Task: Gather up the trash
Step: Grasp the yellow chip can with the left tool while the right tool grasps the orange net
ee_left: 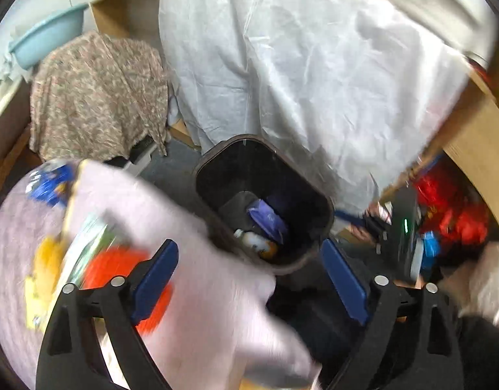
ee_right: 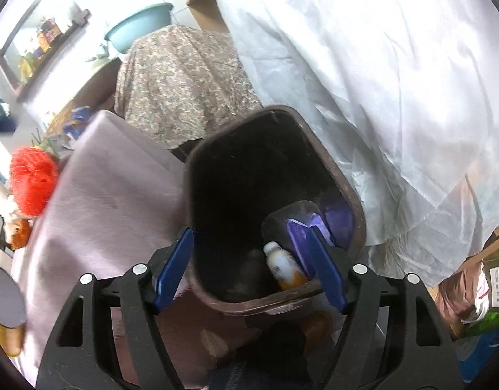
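A dark brown trash bin (ee_left: pixel 242 165) (ee_right: pixel 242 169) stands on the floor beside the cloth-covered table. At its bottom lie a white and orange bottle (ee_left: pixel 256 243) (ee_right: pixel 283 266) and a purple packet (ee_left: pixel 269 219) (ee_right: pixel 301 230). My left gripper (ee_left: pixel 249 243) hangs high above the bin's near rim, open, with nothing between its blue pads. The left wrist view is blurred. My right gripper (ee_right: pixel 249 231) is closer over the bin's mouth, also open and empty, with its right pad in front of the purple packet.
A table under a lilac cloth (ee_left: pixel 184 227) (ee_right: pixel 112 188) sits left of the bin and carries a red-orange mesh ball (ee_left: pixel 119 266) (ee_right: pixel 33 182). A white sheet (ee_left: pixel 298 65) (ee_right: pixel 379 81) and a floral cloth (ee_left: pixel 96 94) (ee_right: pixel 184 78) hang behind. Red bags (ee_left: pixel 451 208) lie right.
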A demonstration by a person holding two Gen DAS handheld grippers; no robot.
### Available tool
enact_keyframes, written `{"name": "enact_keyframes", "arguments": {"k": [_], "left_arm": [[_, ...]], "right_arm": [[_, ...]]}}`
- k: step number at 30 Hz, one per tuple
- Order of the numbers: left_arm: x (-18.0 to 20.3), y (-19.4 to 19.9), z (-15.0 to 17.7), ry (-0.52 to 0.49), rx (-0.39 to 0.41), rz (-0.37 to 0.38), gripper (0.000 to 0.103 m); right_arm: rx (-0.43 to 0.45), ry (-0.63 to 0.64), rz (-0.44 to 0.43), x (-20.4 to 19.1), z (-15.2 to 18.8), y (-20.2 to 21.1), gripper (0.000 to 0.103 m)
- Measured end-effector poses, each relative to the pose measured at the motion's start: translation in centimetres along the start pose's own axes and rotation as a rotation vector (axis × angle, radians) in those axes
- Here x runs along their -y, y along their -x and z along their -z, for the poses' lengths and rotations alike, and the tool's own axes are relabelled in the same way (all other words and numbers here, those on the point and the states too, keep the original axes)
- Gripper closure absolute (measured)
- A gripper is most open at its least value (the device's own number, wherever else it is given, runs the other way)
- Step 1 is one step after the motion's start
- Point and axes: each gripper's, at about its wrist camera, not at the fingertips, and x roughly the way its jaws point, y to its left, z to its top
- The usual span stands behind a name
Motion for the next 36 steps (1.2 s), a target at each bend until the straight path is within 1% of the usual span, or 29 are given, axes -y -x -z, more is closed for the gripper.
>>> {"name": "enact_keyframes", "arguments": {"k": [2, 4, 5, 6, 9, 10, 13, 14, 17, 19, 21, 23, 24, 27, 31, 34, 36], "left_arm": [[0.2, 1.7, 2.9, -0.021, 0.003, -0.023, 0.009], [-0.2, 2.7, 5.1, -0.028, -0.010, -0.015, 0.009], [-0.3, 3.0, 6.1, -0.032, -0.017, -0.009, 0.009], [-0.2, 3.0, 7.2, -0.038, -0.031, -0.008, 0.008], [-0.5, 3.1, 9.3, -0.058, -0.080, -0.010, 0.007], [-0.5, 2.5, 10.0, -0.062, -0.112, -0.012, 0.007], [-0.1, 0.7, 11.0, -0.068, -0.173, 0.007, 0.007], [0.2, 0.3, 11.2, -0.074, -0.180, 0.011, 0.007], [1.0, -1.2, 11.4, -0.108, -0.199, -0.010, 0.007], [1.4, -1.7, 11.5, -0.120, -0.199, -0.023, 0.008], [1.4, -2.2, 11.5, -0.119, -0.203, -0.029, 0.014], [1.0, -2.2, 11.7, -0.111, -0.204, -0.028, 0.034], [0.9, -2.4, 11.6, -0.106, -0.207, -0.037, 0.037], [0.6, -1.9, 12.5, -0.082, -0.187, -0.032, 0.037], [-0.6, -0.4, 14.1, 0.008, -0.123, -0.012, 0.037], [-1.7, 1.5, 15.6, 0.072, -0.035, -0.053, 0.037], [-2.8, 3.1, 16.5, 0.134, 0.031, -0.052, 0.037]], "right_arm": [[0.008, 0.003, -0.015, -0.9, -0.2, 0.8, 0.028], [0.012, 0.005, -0.026, -1.5, -0.5, 1.4, 0.024], [0.015, 0.008, -0.032, -2.0, -0.7, 1.8, 0.024], [0.017, 0.015, -0.037, -2.4, -0.8, 2.1, 0.023], [0.014, 0.030, -0.059, -3.7, -1.3, 3.0, 0.023], [0.012, 0.031, -0.070, -4.2, -1.4, 3.3, 0.023], [0.022, 0.057, -0.105, -5.7, -1.6, 4.3, 0.023], [0.029, 0.076, -0.117, -6.4, -1.7, 4.7, 0.023], [0.041, 0.125, -0.161, -8.2, -2.1, 5.4, 0.023], [0.042, 0.149, -0.174, -9.2, -2.5, 5.6, 0.023], [0.049, 0.164, -0.186, -10.0, -2.8, 5.9, 0.023], [0.050, 0.172, -0.200, -10.6, -2.7, 6.1, 0.023], [0.048, 0.174, -0.205, -10.8, -2.7, 6.2, 0.023], [0.039, 0.196, -0.226, -12.0, -2.6, 6.4, 0.023], [0.022, 0.231, -0.285, -13.7, -2.8, 6.2, 0.023], [0.011, 0.264, -0.338, -15.4, -2.9, 6.1, 0.023], [0.011, 0.300, -0.361, -16.8, -3.0, 5.9, 0.023]]}}
